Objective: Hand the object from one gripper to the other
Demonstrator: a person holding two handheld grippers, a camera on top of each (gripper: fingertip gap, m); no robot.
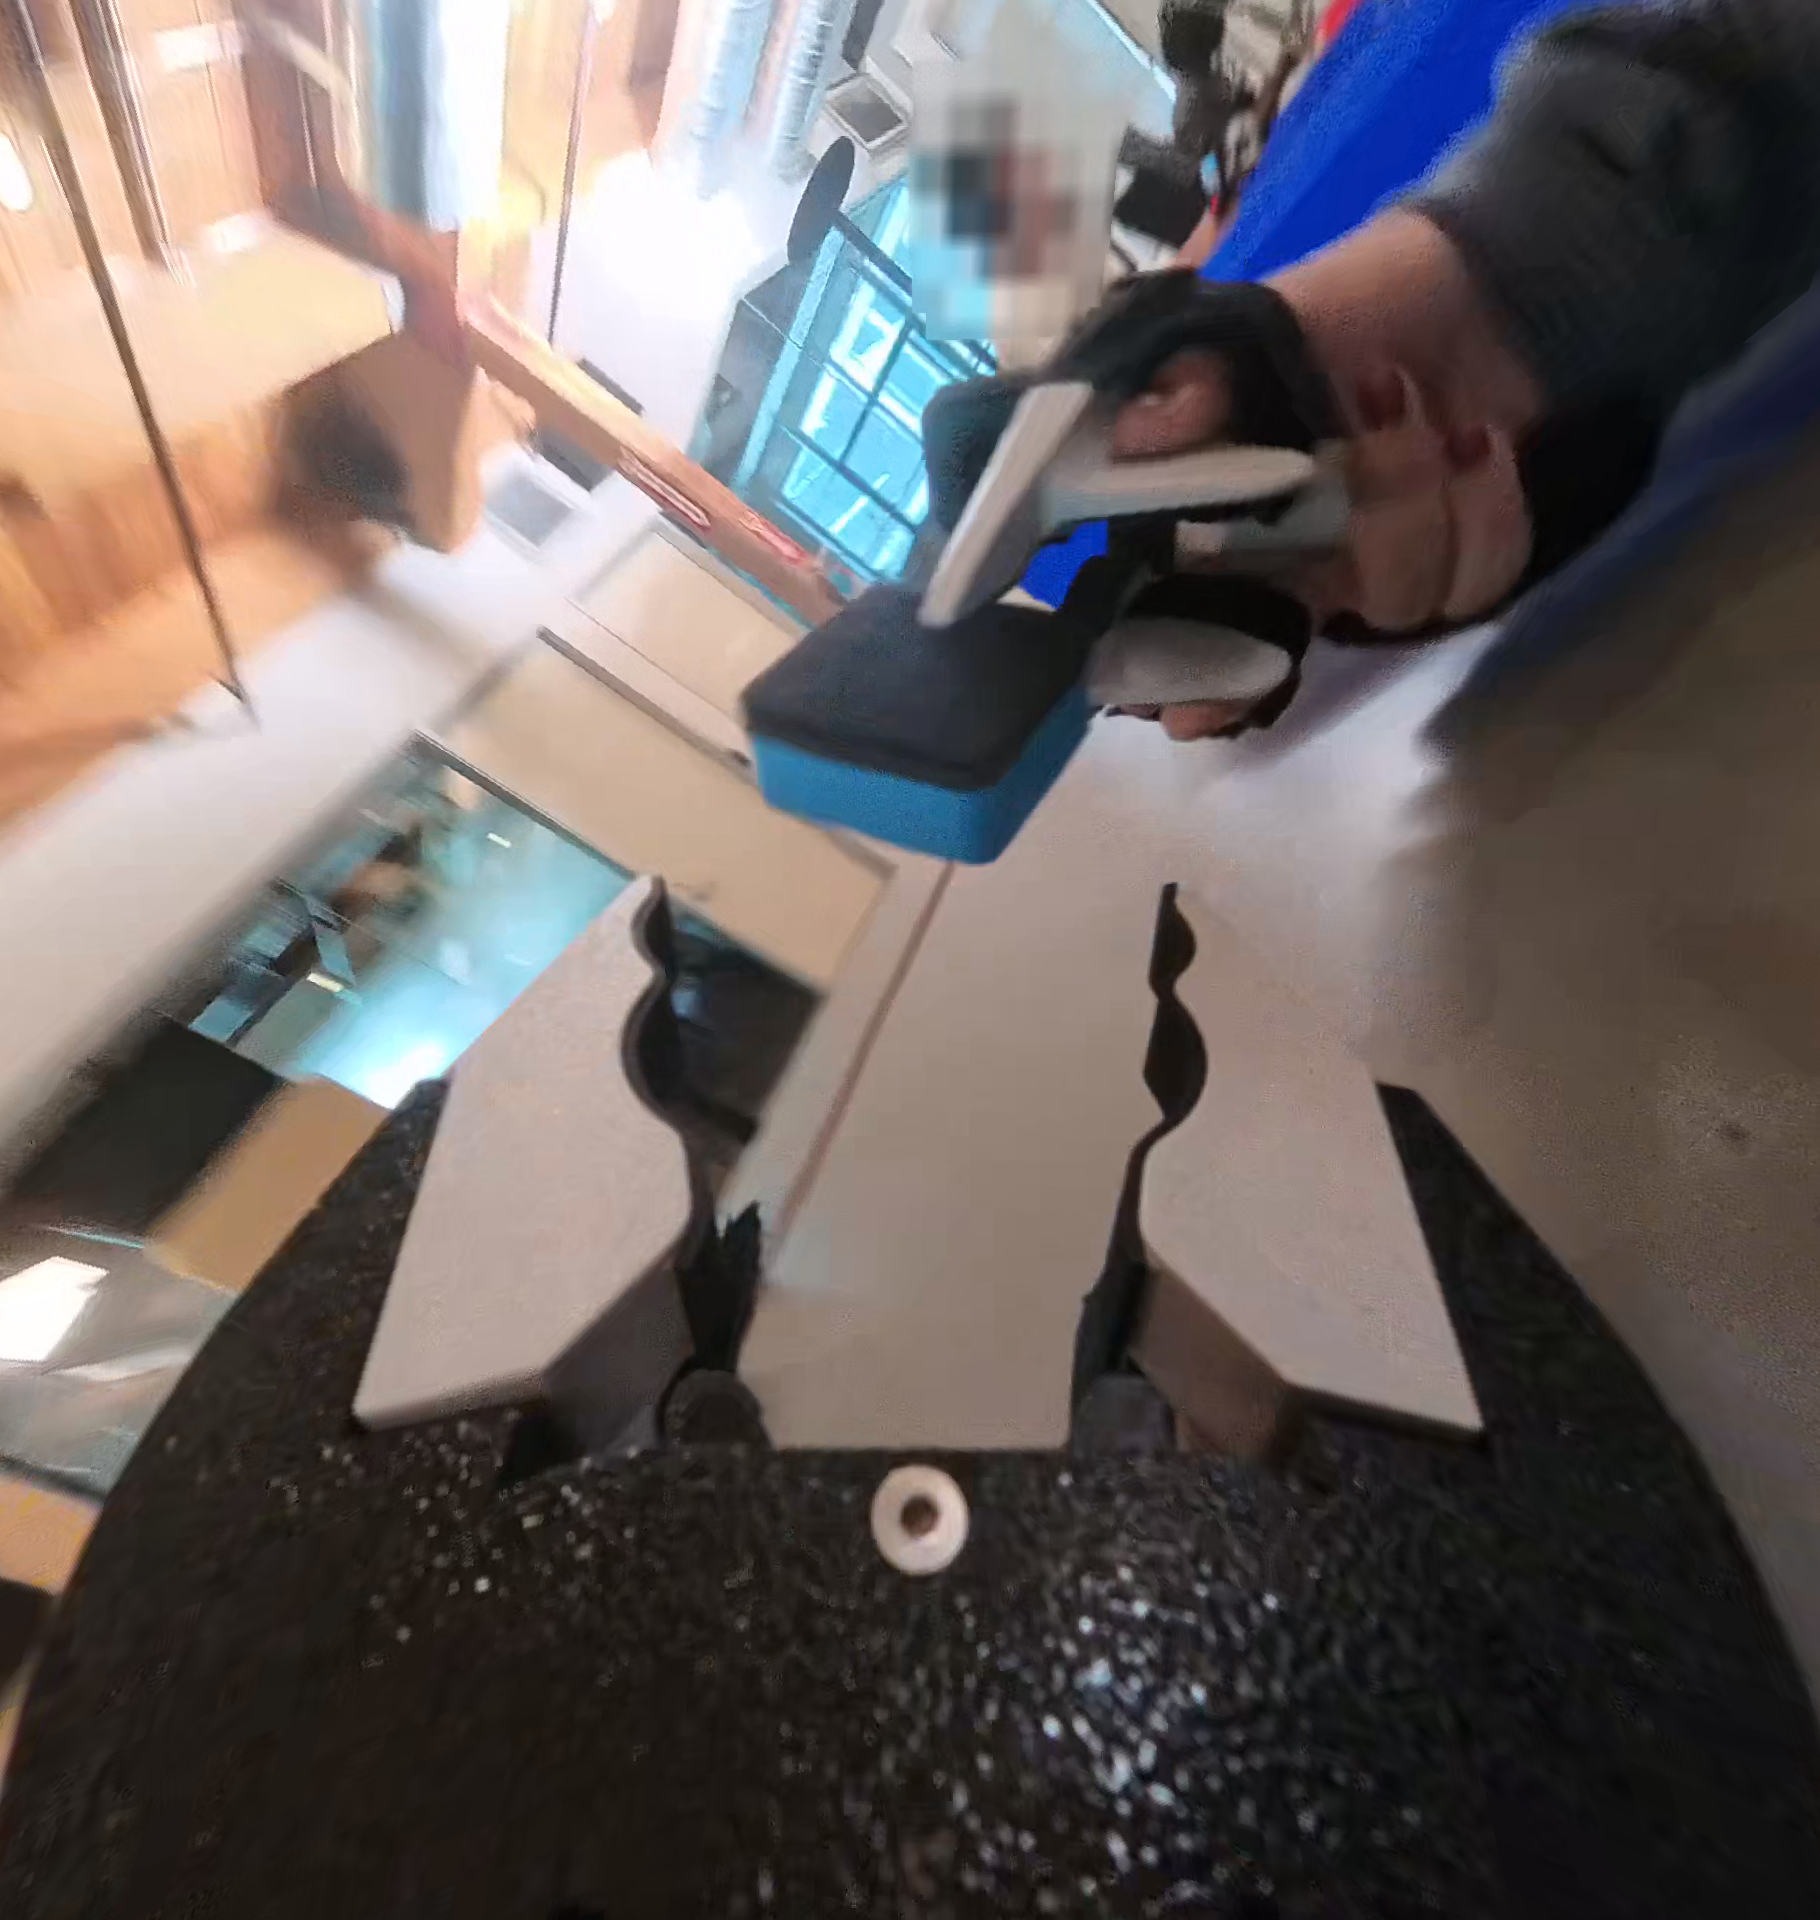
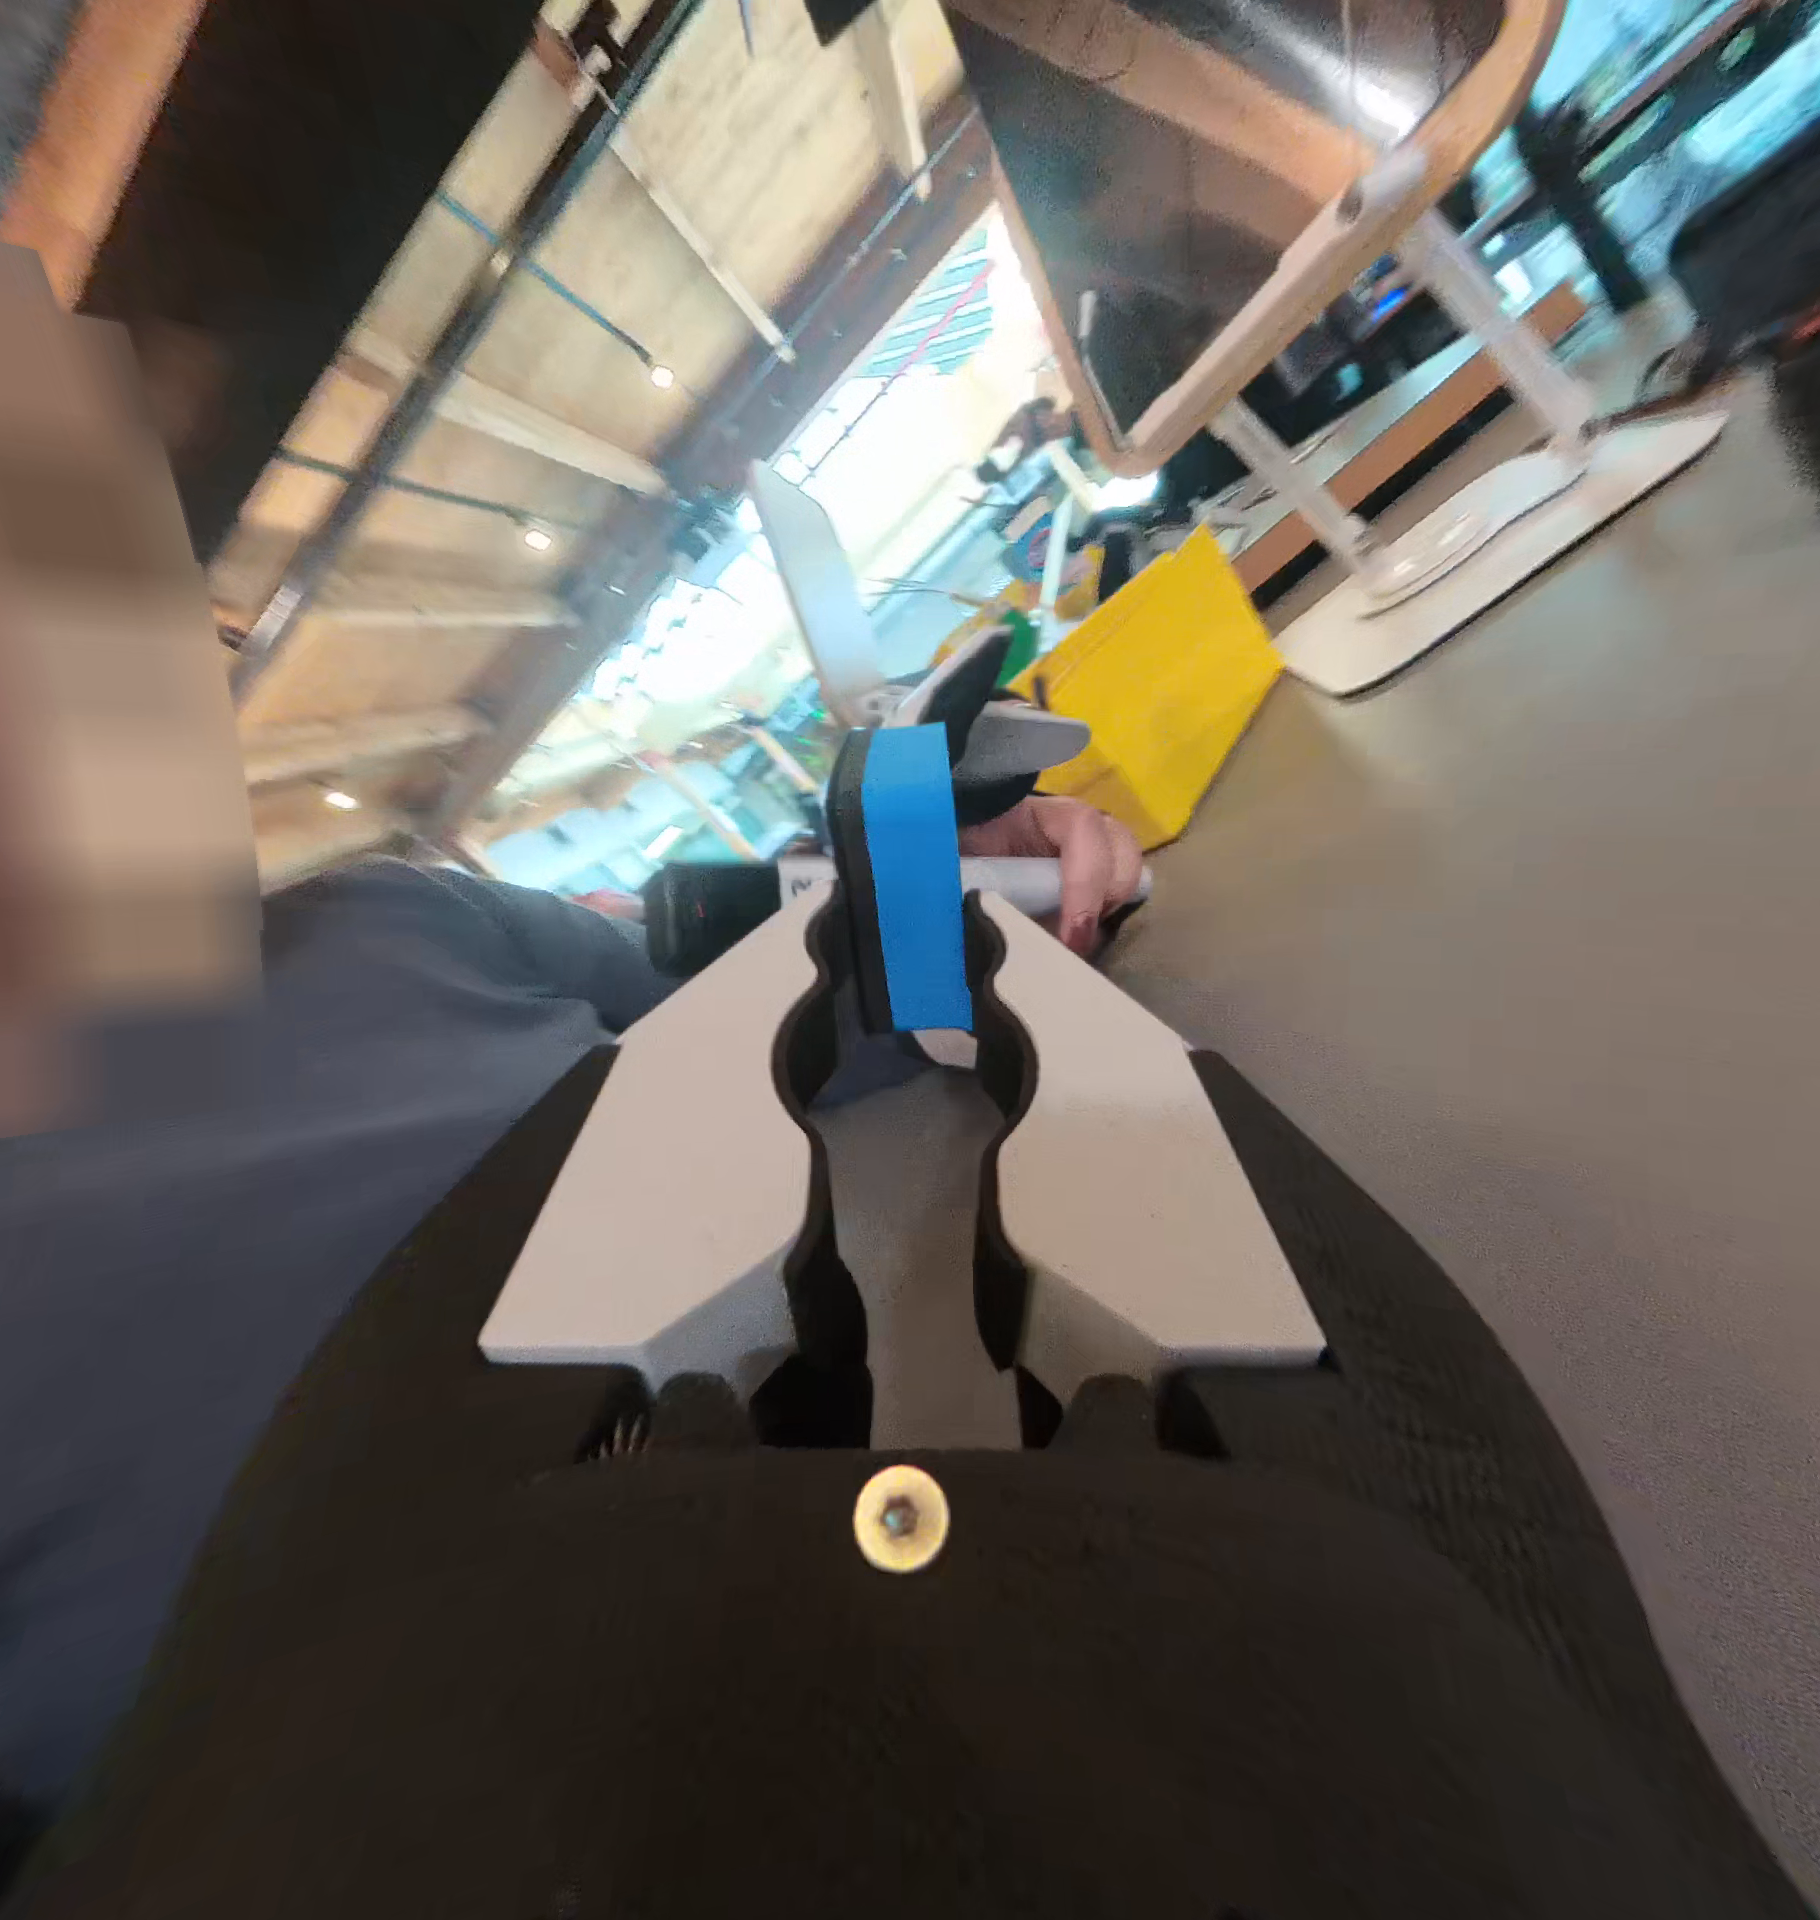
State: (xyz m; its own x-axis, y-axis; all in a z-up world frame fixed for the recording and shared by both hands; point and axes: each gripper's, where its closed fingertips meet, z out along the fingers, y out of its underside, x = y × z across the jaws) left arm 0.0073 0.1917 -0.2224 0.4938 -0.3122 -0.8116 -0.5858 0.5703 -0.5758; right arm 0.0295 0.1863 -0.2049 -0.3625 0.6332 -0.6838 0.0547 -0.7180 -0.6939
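Observation:
A blue eraser with a black felt face [image 1: 916,727] is held in the air over the grey table. In the left wrist view, my left gripper [image 1: 911,904] is open and empty, its fingertips just short of the eraser. The right gripper's grey fingers [image 1: 999,499] clamp the eraser from the far side, with a gloved hand behind. In the right wrist view, my right gripper [image 2: 906,920] is shut on the eraser [image 2: 911,883], which stands on edge between the fingertips. The left gripper [image 2: 989,717] shows just beyond it, jaws apart.
The grey table [image 2: 1508,987] runs along the right. A yellow box [image 2: 1155,686] and a white monitor stand base [image 2: 1488,551] sit farther back. A person's dark sleeve [image 2: 262,1143] fills the left of the right wrist view.

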